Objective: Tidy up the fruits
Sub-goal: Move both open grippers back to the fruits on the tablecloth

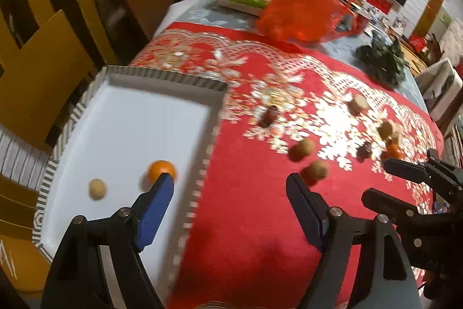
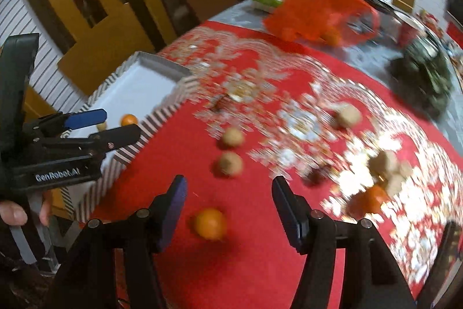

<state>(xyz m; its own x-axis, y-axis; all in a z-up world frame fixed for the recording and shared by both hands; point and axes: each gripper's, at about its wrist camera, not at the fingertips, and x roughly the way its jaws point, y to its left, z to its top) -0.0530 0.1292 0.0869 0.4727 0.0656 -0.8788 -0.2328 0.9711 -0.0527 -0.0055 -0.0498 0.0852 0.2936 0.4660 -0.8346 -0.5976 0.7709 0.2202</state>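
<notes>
The white tray (image 1: 130, 118) at the counter's left edge already holds an orange (image 1: 161, 169) and a pale round fruit (image 1: 97, 188), evidently the collecting spot. Both the left gripper (image 1: 230, 183) and right gripper (image 2: 228, 183) have fingers wide, holding nothing. Only the right wrist view shows a loose orange (image 2: 210, 223) on the red cloth (image 2: 249, 251) near its fingers.

A tray (image 1: 150, 118) lay at nine o'clock on the tablecloth (image 1: 246, 207), holding an orange (image 1: 160, 168) and a walnut (image 1: 97, 188) beside it. Loose fruit (image 1: 302, 149) was scattered at three o'clock; a bag (image 1: 303, 10) stood at twelve.
</notes>
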